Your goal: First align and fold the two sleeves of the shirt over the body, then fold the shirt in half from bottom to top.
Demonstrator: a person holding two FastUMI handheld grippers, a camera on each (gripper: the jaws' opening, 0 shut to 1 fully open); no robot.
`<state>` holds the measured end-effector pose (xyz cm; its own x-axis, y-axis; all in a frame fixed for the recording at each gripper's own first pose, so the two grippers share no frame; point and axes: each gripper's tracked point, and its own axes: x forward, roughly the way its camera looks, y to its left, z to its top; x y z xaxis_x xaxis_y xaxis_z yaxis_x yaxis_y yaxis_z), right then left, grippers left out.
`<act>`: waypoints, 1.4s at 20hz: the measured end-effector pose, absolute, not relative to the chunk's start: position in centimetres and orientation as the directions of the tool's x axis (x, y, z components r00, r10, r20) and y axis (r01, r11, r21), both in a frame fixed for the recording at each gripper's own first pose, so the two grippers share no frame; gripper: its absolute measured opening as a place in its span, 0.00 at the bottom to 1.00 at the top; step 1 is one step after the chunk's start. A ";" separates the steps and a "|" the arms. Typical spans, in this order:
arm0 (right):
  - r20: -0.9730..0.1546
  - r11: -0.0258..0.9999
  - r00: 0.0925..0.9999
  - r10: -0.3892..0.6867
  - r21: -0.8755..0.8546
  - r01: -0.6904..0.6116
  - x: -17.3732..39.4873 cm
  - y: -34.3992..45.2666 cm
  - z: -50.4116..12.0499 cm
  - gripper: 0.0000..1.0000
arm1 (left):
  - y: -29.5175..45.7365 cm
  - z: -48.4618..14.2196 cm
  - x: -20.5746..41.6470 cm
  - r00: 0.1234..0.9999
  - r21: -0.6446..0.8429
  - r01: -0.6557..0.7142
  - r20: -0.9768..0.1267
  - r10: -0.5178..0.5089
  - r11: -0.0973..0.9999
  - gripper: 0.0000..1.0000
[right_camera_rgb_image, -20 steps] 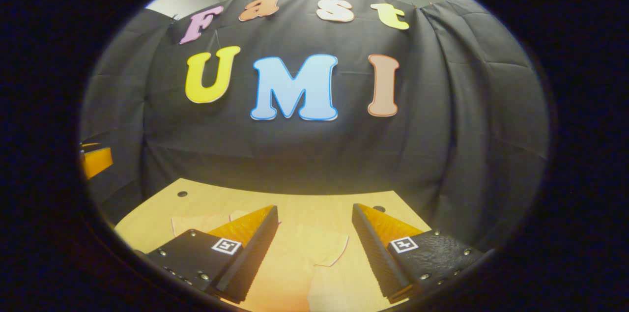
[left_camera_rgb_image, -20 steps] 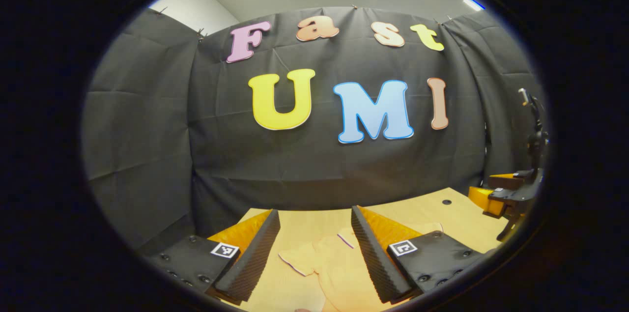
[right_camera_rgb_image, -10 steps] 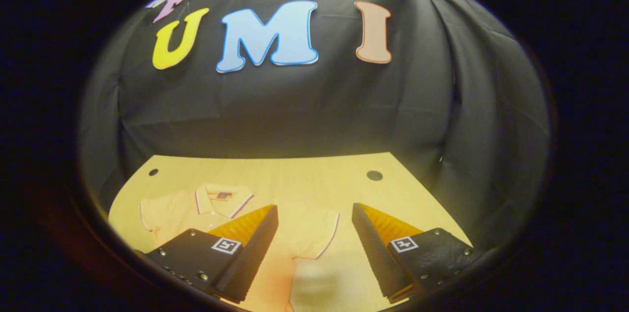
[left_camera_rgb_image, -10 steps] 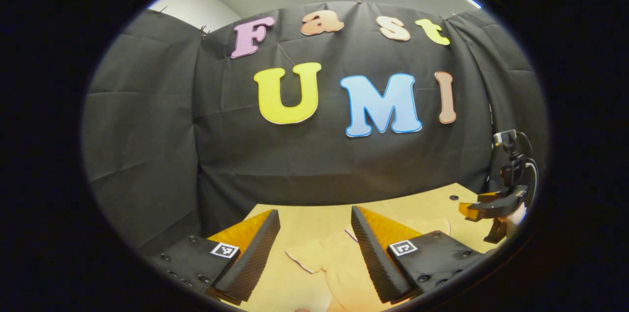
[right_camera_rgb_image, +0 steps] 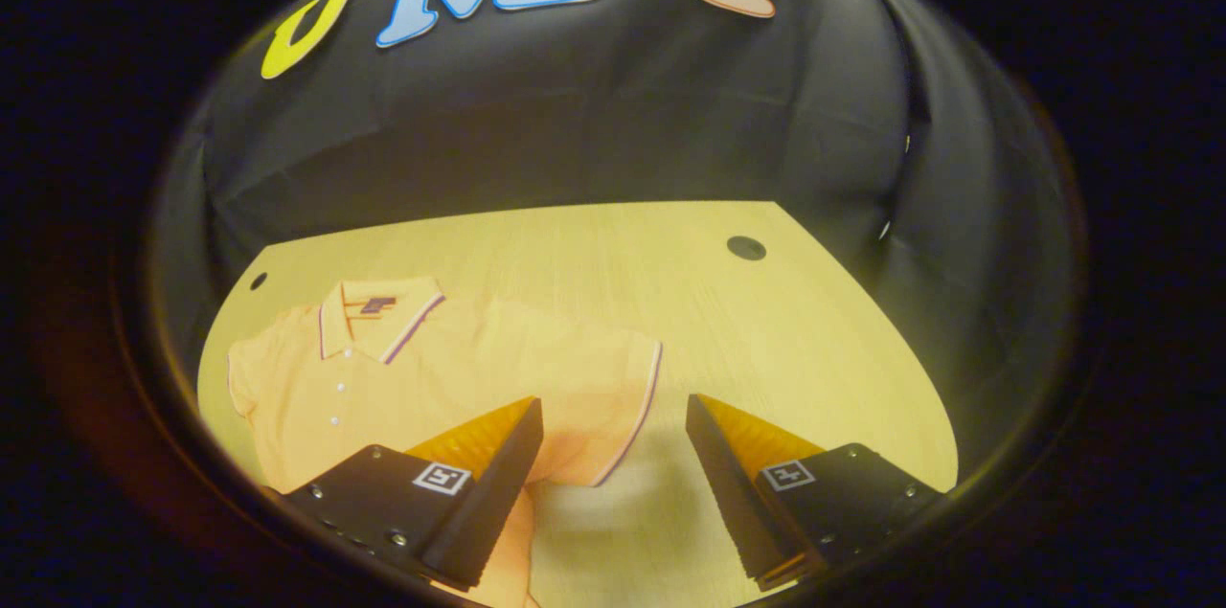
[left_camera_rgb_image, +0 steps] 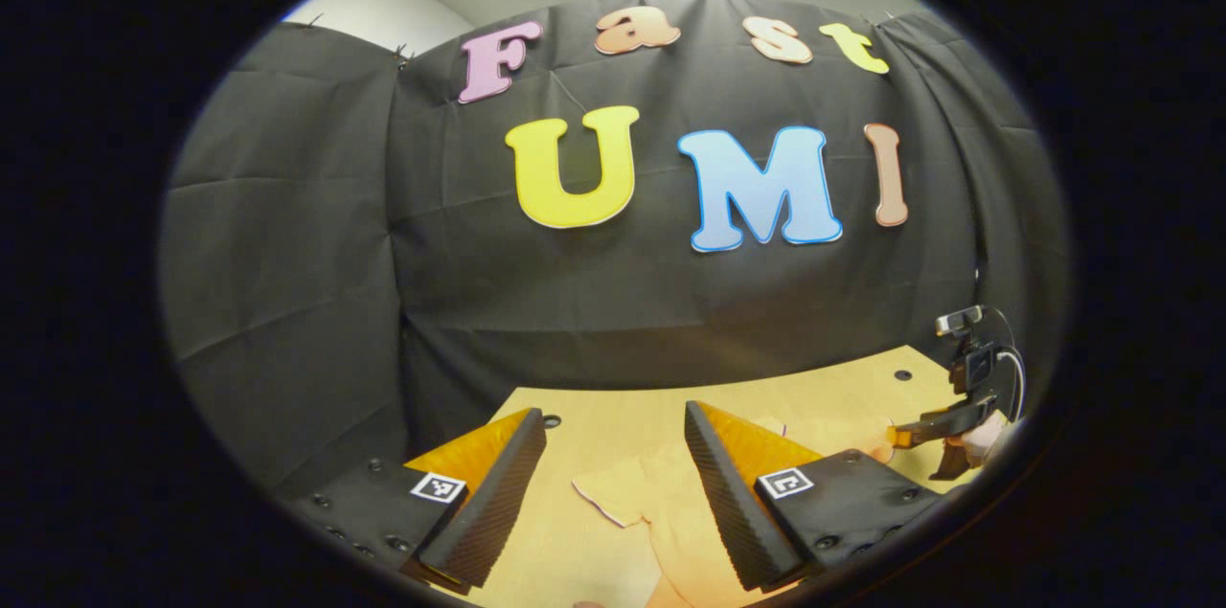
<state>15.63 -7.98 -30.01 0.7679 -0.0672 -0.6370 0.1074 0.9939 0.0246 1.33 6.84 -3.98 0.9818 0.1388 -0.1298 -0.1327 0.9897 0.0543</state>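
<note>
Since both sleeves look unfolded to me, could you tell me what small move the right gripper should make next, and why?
Probably lower the right gripper, jaws open, onto the sleeve lying flat on the table just ahead of its fingertips, then close on the trimmed cuff. The shirt is spread, sleeves not yet folded.

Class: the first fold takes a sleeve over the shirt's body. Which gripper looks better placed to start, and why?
Probably the right gripper: it is open with a sleeve's trimmed edge lying between its fingers. The left gripper, also open, has the other sleeve ahead too.
</note>
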 end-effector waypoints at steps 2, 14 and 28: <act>-0.668 0.993 0.739 -0.082 0.011 0.120 15.8 -8.4 -31.7 0.94 | 6.8 -4.1 1.6 0.981 0.057 -0.135 -0.136 0.142 0.989 0.94; -0.713 0.990 0.701 -0.011 0.093 0.110 15.7 -7.4 -35.3 0.59 | 6.0 -4.9 3.1 0.976 0.061 -0.134 -0.166 0.142 0.989 0.94; -0.745 0.980 0.665 0.058 0.171 0.106 16.7 -6.1 -35.1 0.00 | 5.7 -5.9 4.0 0.972 0.031 -0.133 -0.190 0.136 0.991 0.93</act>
